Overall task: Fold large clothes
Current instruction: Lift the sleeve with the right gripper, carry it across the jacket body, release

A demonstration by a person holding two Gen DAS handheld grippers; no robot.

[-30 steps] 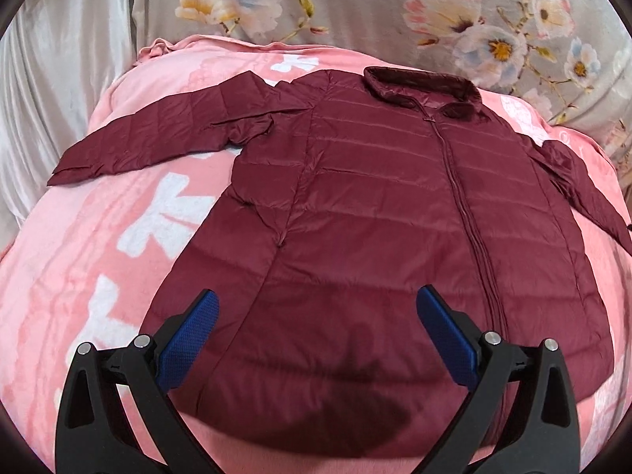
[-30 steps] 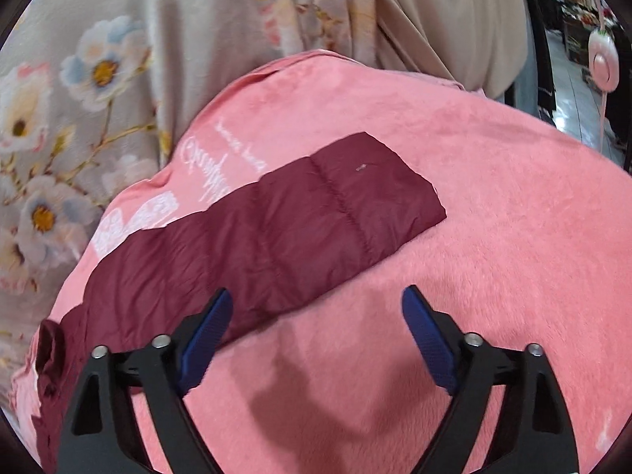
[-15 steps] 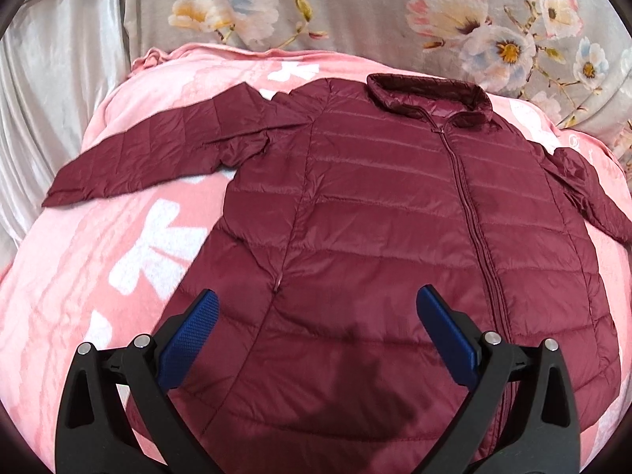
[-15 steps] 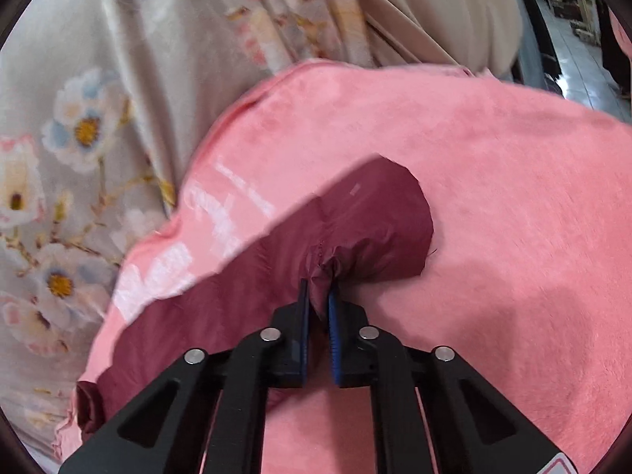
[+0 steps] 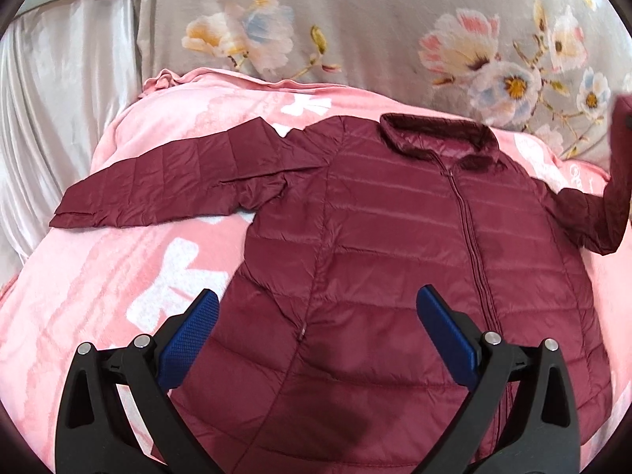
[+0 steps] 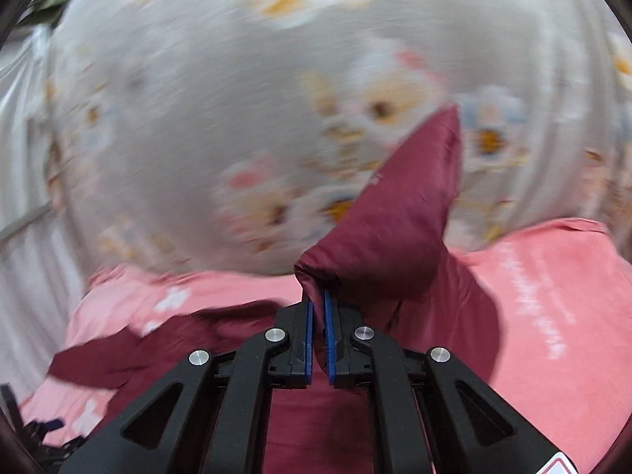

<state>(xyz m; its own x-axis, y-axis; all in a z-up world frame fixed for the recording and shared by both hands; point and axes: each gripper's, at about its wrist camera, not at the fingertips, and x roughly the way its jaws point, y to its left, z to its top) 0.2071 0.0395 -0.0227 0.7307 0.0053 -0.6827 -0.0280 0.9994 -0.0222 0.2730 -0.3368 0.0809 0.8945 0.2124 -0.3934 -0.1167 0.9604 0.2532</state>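
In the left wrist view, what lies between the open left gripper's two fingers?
The lower front of the maroon jacket, lying flat on the pink blanket; the left gripper touches nothing. Left wrist view shows it.

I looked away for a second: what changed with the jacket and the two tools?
The right tool closed on the jacket's sleeve and lifted it off the pink blanket. The left tool stayed open above the jacket, whose other sleeve still lies flat.
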